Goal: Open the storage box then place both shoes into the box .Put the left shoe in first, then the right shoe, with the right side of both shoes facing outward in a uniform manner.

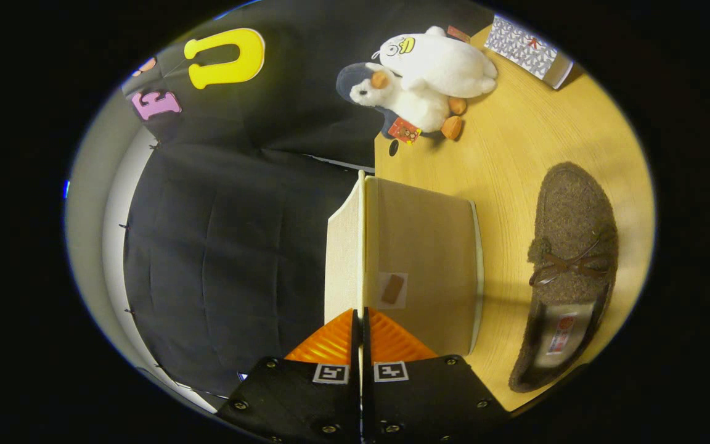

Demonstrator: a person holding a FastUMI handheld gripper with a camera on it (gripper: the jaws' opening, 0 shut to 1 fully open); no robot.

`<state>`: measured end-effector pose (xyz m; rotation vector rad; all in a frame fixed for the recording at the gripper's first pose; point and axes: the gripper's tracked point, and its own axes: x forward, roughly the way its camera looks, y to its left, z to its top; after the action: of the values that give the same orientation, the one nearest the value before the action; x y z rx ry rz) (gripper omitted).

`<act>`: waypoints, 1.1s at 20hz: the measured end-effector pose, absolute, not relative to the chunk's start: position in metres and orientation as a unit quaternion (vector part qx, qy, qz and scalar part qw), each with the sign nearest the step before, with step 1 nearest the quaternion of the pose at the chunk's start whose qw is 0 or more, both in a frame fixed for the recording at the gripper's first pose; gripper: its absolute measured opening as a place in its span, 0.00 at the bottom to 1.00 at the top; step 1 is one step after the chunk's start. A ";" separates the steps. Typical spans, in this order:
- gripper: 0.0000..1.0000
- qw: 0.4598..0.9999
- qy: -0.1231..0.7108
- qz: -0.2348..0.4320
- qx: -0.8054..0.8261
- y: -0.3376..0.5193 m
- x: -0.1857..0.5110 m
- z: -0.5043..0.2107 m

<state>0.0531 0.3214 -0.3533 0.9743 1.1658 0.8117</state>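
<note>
One shoe (571, 271) in view: a brown slipper lying flat on the wooden table (515, 142), just beside the storage box (420, 259) but not touching it. Gripper (360, 330) fingers are pressed together on the thin edge of the box lid (344, 259), which stands raised off the box body. Slipper's long axis runs roughly parallel to the fingers, offset past the far side of the box. Judgement: opening step is under way; no shoe loaded yet. Two plush toys (423, 80) sit well beyond.
</note>
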 end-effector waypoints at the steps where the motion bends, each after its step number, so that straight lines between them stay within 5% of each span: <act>1: 0.01 0.654 0.511 0.358 0.428 0.322 0.053 -0.347; 13: 0.01 0.750 0.430 0.400 0.304 0.425 0.032 -0.202; 22: 0.01 0.761 0.411 0.435 0.249 0.579 0.020 -0.192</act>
<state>0.0196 0.5788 -0.1915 0.5427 0.8948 0.9478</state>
